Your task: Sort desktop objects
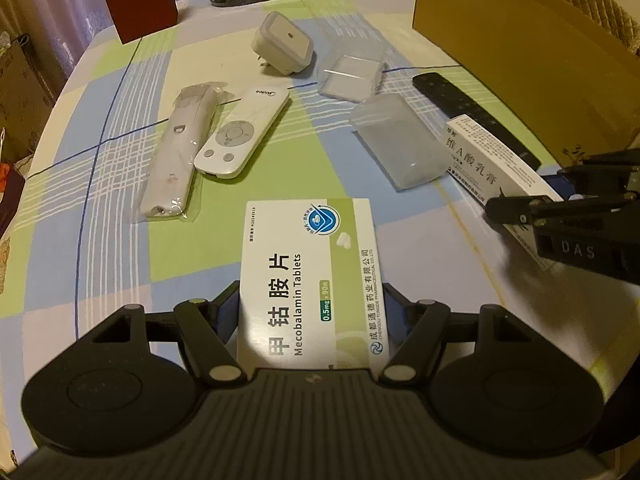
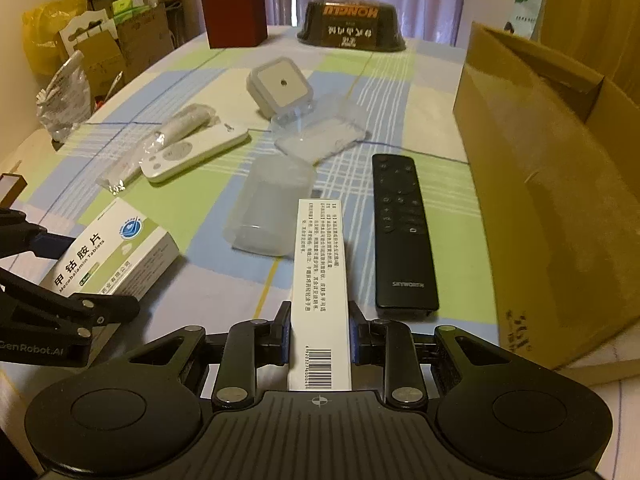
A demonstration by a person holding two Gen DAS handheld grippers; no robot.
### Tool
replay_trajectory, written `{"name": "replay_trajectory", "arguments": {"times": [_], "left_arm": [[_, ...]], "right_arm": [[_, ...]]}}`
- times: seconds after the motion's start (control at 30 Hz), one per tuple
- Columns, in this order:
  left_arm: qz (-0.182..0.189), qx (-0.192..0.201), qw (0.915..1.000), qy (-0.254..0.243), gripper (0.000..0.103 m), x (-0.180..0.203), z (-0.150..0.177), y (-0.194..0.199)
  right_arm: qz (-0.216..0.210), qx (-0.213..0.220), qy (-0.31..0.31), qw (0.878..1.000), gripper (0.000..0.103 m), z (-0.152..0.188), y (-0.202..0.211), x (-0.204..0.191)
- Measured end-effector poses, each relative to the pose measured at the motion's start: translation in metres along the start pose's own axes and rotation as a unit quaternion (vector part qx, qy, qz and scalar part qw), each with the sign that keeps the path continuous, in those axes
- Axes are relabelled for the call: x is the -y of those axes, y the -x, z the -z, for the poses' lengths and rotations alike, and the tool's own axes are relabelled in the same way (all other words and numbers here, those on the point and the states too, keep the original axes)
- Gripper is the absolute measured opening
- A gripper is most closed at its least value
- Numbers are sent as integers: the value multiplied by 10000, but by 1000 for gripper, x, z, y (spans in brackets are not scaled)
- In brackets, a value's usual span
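Note:
My left gripper (image 1: 311, 294) is shut on a white-and-green Mecobalamin tablet box (image 1: 308, 272), held flat by its long sides. In the right wrist view the same box (image 2: 116, 256) sits low over the tablecloth at the left, in the left gripper (image 2: 68, 272). My right gripper (image 2: 320, 320) is shut on a long white ointment box (image 2: 320, 264), which points forward with its barcode end nearest the camera. The left wrist view shows that box (image 1: 488, 156) and the right gripper (image 1: 536, 188) at the right edge.
On the checked tablecloth lie a white remote (image 1: 240, 132), a plastic-wrapped white item (image 1: 176, 152), a plug-in night light (image 1: 282, 42), two clear plastic cases (image 1: 400, 144) and a black remote (image 2: 400, 232). An open cardboard box (image 2: 540, 184) stands at the right, with a dark red box (image 2: 234, 12) and a black bowl (image 2: 352, 24) at the far edge.

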State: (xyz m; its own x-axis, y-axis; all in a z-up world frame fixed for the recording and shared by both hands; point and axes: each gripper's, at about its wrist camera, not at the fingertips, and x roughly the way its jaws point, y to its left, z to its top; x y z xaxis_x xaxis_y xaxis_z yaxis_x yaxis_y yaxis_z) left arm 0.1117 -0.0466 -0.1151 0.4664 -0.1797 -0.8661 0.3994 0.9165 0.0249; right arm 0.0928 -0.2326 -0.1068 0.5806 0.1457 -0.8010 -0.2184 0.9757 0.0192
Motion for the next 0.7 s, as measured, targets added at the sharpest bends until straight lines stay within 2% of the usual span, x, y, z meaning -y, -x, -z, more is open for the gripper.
{"name": "replay_trajectory", "arguments": {"times": [0.7], "left_arm": [[122, 477, 9986, -196, 67, 42, -11, 71]], "right_arm": [[109, 603, -276, 9977, 25, 1, 91, 8]]}}
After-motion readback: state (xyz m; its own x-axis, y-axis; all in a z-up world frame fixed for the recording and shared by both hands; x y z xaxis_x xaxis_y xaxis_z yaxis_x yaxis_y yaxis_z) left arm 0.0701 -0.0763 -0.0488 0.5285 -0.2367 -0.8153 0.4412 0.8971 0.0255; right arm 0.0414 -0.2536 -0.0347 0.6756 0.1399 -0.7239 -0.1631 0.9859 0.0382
